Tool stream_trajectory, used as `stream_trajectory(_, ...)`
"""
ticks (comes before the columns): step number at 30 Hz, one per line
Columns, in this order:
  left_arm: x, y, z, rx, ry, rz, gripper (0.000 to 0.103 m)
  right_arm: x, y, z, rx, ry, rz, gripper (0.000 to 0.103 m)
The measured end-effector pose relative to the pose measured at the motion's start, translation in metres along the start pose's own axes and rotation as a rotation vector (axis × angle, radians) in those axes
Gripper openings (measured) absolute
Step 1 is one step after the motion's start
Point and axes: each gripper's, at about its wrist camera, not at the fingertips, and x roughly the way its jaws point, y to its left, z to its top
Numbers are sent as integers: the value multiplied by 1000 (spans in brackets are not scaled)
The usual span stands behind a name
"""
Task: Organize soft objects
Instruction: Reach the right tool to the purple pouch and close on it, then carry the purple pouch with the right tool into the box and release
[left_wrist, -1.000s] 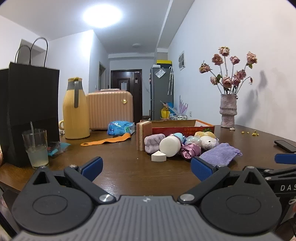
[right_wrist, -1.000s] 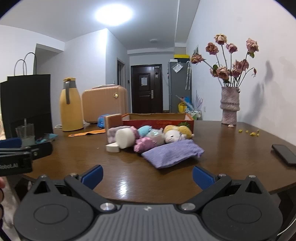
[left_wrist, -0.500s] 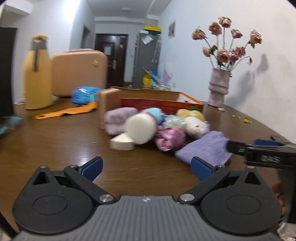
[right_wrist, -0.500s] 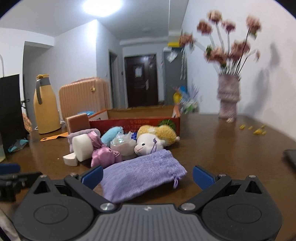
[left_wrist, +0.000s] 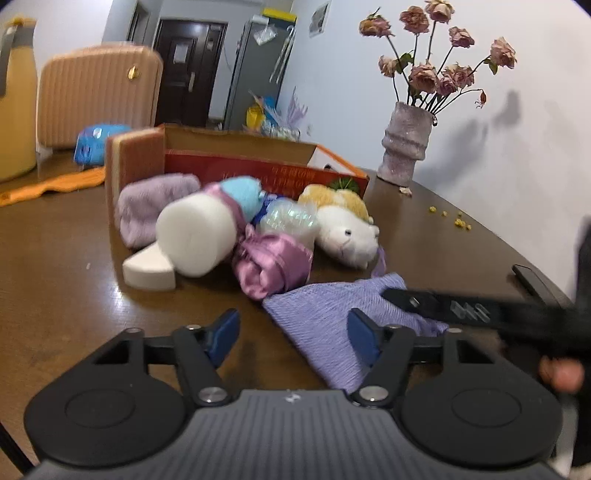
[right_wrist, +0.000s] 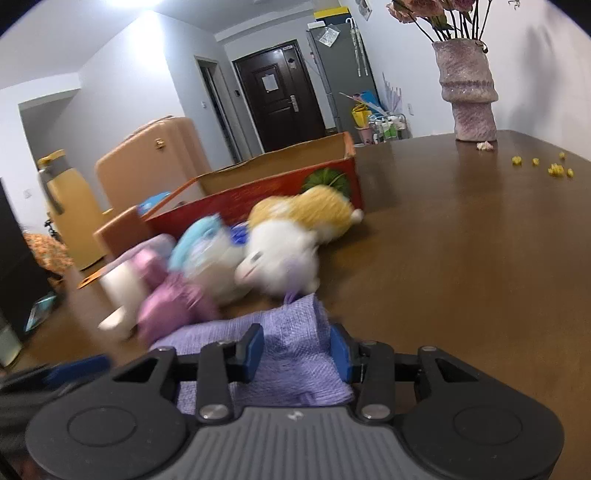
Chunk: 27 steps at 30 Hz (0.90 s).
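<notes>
A heap of soft things lies before the red cardboard box (left_wrist: 258, 170): a white foam roll (left_wrist: 195, 236), a pink satin bundle (left_wrist: 273, 266), a white and yellow plush toy (left_wrist: 343, 229) and a lilac towel (left_wrist: 147, 210). A purple cloth pouch (left_wrist: 325, 317) lies nearest. My left gripper (left_wrist: 293, 338) is closing with the pouch's near-left corner between its fingers. My right gripper (right_wrist: 295, 350) is closing over the pouch (right_wrist: 291, 332) at its other end, with cloth between its pads. In the left wrist view the right gripper's arm crosses the pouch from the right.
A vase of dried roses (left_wrist: 406, 147) stands at the back right. A dark phone (left_wrist: 532, 280) lies near the table's right edge. A white wedge sponge (left_wrist: 147, 271) sits left of the heap. A yellow flask (left_wrist: 14, 110) and a peach suitcase (left_wrist: 96, 92) are far left.
Both grippers have moved forward and tipped down onto the purple pouch. Their jaws, wide before, have narrowed around it. The heap looks much closer.
</notes>
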Motion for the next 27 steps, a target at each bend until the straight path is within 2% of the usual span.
stream_trajectory(2,-5,8,-1,-33,17,-10,66,-19,12,-16,-12,-18,34,40)
stream_trajectory(4,-6,11,-1,-41,16,-19,66,-28,17,-25,-2,-29,46,45)
stream_trajectory(8,-2,8,1,-12,17,-28,60,-34,22,-20,-28,-64,9,50)
stream_trajectory(10,2,6,1,-12,21,-36,55,-28,23,-15,-47,-51,2,56)
stream_trajectory(13,3,5,1,-6,23,-48,37,-16,26,-13,-83,-4,-38,57)
stream_trajectory(14,3,4,1,-2,22,-49,27,-15,28,-15,-95,-4,-43,57)
stream_trajectory(15,2,4,0,2,20,-50,23,-14,30,-15,-103,2,-46,51)
stream_trajectory(16,1,4,0,6,17,-50,22,-13,30,-17,-109,8,-49,39)
stream_trajectory(21,-6,3,-6,22,18,-75,14,-11,35,-26,-178,-13,-85,16)
stream_trajectory(24,-14,1,-13,51,-1,-90,11,-15,41,-35,-200,-39,-70,12)
stream_trajectory(27,-22,7,-16,33,-12,-104,7,-20,49,-41,-213,-54,-73,7)
